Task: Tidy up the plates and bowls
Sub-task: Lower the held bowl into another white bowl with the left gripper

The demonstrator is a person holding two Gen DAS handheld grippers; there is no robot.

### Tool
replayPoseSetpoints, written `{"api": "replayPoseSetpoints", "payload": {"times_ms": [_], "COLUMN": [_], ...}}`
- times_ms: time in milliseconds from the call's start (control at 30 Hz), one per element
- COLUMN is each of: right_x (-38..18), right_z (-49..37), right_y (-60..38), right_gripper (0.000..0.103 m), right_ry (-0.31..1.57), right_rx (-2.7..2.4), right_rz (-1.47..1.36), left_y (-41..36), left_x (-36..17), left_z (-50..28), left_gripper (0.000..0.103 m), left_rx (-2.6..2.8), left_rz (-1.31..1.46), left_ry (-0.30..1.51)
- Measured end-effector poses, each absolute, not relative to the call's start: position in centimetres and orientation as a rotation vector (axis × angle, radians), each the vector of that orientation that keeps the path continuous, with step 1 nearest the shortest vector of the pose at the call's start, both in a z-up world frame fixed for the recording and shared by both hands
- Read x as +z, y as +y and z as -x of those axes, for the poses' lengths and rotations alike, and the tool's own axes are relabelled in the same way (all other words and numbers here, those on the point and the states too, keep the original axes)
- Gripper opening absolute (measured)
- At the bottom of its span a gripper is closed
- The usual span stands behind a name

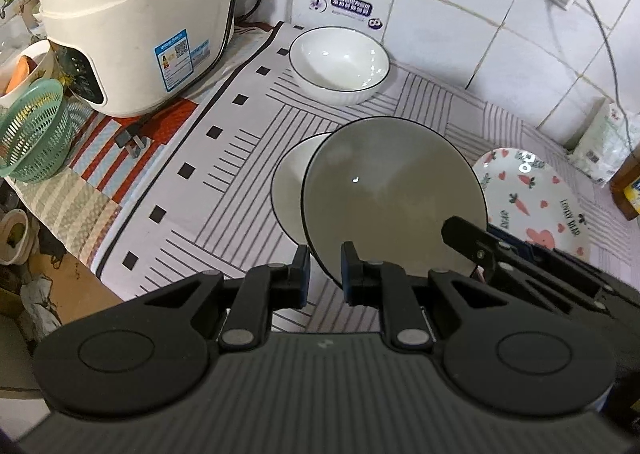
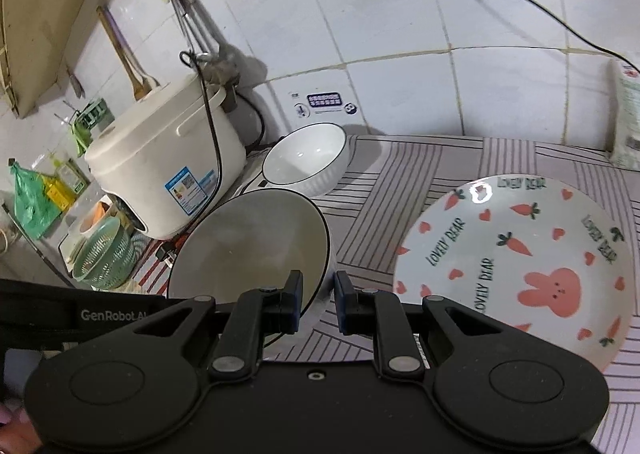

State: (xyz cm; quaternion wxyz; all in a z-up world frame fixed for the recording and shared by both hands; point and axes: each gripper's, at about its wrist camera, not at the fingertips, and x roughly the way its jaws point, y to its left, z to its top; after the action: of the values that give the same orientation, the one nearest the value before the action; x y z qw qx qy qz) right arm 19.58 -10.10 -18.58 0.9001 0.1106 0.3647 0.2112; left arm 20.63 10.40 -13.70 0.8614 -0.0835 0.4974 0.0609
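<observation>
My left gripper (image 1: 325, 274) is shut on the near rim of a white bowl with a black rim (image 1: 392, 198), held tilted above the cloth. My right gripper (image 2: 318, 300) is shut on the same bowl (image 2: 248, 246) at its right rim. A second black-rimmed white dish (image 1: 290, 182) lies under and left of the held bowl. A ribbed white bowl (image 1: 338, 62) stands at the back by the wall, also in the right wrist view (image 2: 306, 160). A plate with a pink rabbit and carrots (image 2: 516, 258) lies to the right, also in the left wrist view (image 1: 532, 198).
A cream rice cooker (image 1: 136, 22) with a loose plug (image 1: 134, 140) stands at the back left. A green basket (image 1: 34, 132) sits at the counter's left edge. A brown bottle (image 1: 628, 182) and a white packet (image 1: 600, 146) stand at the right by the tiled wall.
</observation>
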Motion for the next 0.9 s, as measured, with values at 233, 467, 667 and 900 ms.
{"api": "replayPoseSetpoints", "payload": {"times_ms": [233,467,667,900], "right_x": [-18.7,-19.1,-19.4,-20.6], "right_z": [-21.5,-21.9,-22.4,-23.1], "right_y": [-7.2,-5.4,-4.3,-3.9], "right_gripper": [0.020,0.020,0.020,0.020], "right_ry": [0.723,0.707,0.706,0.751], "right_rx": [0.469,0.460,0.448,0.443], "right_rz": [-0.061,0.080,0.180,0.199], "left_y": [11.8,12.1,11.8,12.1], "left_x": [-14.7,-15.7,-16.1,-16.9], "left_z": [-22.2,-23.2,-24.3,-24.7], "left_gripper": [0.016,0.016,0.016,0.017], "left_rx": [0.143,0.145,0.148,0.158], "left_rz": [0.216,0.218,0.188,0.209], "left_ry": [1.080,1.126,1.156,1.175]}}
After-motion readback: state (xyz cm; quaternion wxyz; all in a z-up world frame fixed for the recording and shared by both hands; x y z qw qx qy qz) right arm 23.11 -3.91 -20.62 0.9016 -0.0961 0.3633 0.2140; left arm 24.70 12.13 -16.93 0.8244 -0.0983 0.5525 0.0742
